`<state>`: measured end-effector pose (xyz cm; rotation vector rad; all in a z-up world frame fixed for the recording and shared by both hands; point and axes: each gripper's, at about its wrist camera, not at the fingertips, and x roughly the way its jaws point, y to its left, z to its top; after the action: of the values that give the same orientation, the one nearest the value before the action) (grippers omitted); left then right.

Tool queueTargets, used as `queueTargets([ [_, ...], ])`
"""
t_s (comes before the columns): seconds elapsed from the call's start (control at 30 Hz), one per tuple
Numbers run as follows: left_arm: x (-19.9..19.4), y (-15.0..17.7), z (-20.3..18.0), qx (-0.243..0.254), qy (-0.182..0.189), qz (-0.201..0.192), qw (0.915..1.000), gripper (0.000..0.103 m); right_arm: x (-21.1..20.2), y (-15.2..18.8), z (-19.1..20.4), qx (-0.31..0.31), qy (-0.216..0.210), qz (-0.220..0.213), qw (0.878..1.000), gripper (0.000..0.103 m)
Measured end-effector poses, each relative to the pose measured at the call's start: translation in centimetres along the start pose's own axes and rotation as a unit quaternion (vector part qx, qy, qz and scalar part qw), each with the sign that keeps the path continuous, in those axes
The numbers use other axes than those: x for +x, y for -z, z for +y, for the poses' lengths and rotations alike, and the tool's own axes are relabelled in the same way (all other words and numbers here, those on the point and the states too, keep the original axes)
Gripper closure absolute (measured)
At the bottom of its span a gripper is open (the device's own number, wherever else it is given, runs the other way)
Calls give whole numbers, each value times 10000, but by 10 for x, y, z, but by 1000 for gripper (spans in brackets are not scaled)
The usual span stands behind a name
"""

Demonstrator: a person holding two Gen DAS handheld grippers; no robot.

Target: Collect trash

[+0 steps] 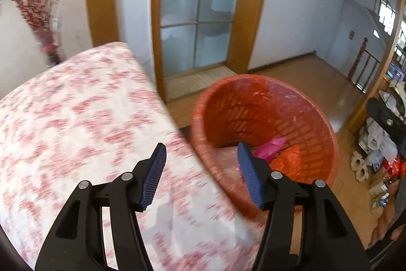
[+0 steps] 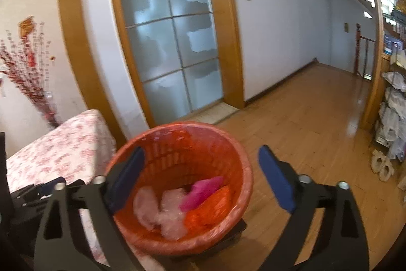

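Note:
An orange lattice waste basket (image 2: 215,144) stands on the wooden floor beside a table with a red-and-white floral cloth (image 1: 76,118). Inside the basket lie a pink wrapper (image 2: 203,191), an orange wrapper (image 2: 210,210) and pale crumpled plastic (image 2: 162,212). My right gripper (image 2: 200,179) hangs over the basket, open wide, nothing between its blue pads. My left gripper (image 1: 201,174) is open above the table's edge and the basket's rim (image 1: 203,151), also holding nothing. The pink wrapper (image 1: 269,146) and orange wrapper (image 1: 289,161) show in the left wrist view too.
A frosted glass door in a wooden frame (image 2: 172,42) stands behind the basket. A vase of red branches (image 2: 30,73) sits at the table's far end. Shelves with bags and slippers (image 2: 383,166) line the right side. Wooden floor (image 2: 304,118) stretches toward a stair railing.

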<state>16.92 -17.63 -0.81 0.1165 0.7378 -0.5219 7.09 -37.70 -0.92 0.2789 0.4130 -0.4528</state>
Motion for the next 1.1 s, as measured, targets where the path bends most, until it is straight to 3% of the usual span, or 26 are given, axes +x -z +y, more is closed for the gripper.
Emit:
queueTargets([
  [0.03,-10,3,6,-28,-99,-57,9999,42,-7,1,2,-10,-69,-35,10000,4],
  [0.27,-74,36,34,-236,-583,-414,9972,31,-58,20,27,-297,-262,-76,9992,4],
  [0.5,-131,77,44,-340,-1190,-851,9887,10,-106,48,53,-542,-263,-126,9981,4],
  [0.63,-156,99,45,-312,-1444,-1057,9834,8,-131,61,69,-789,-224,-264,9963,4],
  [0.8,-173,114,46,-481,-1472,-1161,9811,5,-149,73,83,-916,-385,-252,9947,4],
  [1.1,-197,139,47,-568,-1698,-1368,9743,3,-179,90,98,-997,-239,-394,9940,4],
])
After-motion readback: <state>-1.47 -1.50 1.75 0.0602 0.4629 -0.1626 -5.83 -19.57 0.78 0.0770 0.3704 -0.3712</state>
